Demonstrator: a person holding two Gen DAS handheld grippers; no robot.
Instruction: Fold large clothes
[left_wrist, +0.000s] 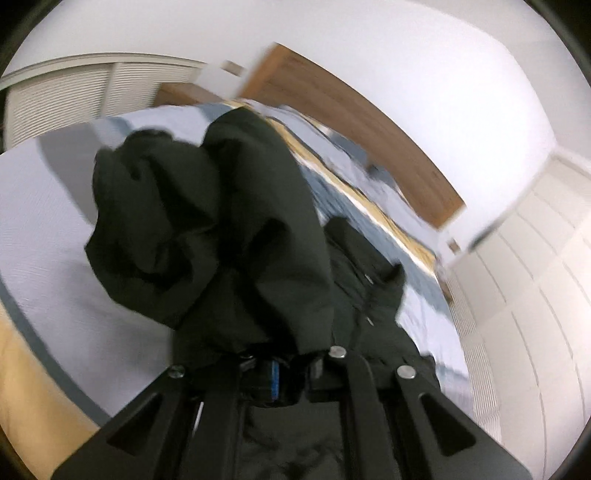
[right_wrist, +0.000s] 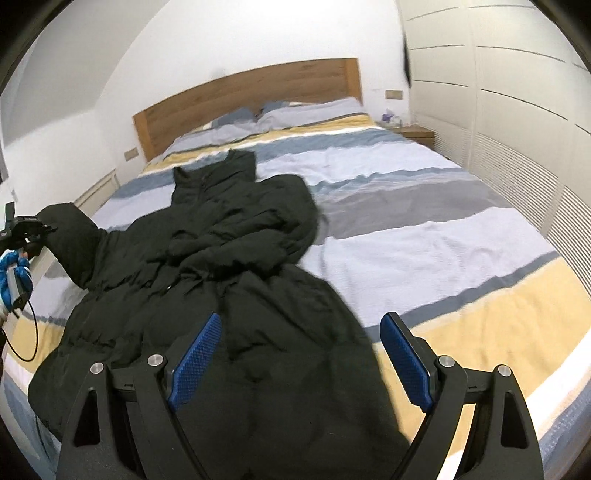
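A large black puffer coat (right_wrist: 221, 266) lies spread on the striped bed (right_wrist: 424, 229), collar toward the headboard. One sleeve lies folded across its chest. My left gripper (right_wrist: 35, 230) is shut on the cuff of the other sleeve (right_wrist: 70, 243) and holds it lifted at the bed's left side. In the left wrist view the sleeve (left_wrist: 207, 229) bunches over the closed gripper (left_wrist: 273, 376) and hides its fingertips. My right gripper (right_wrist: 301, 358) is open and empty, hovering over the coat's hem with blue pads (right_wrist: 195, 358) wide apart.
A wooden headboard (right_wrist: 240, 96) and pillows (right_wrist: 295, 110) are at the far end. White wardrobe doors (right_wrist: 517, 110) line the right side, with a nightstand (right_wrist: 415, 133) beside the bed. A white louvred door (left_wrist: 66, 99) shows in the left wrist view.
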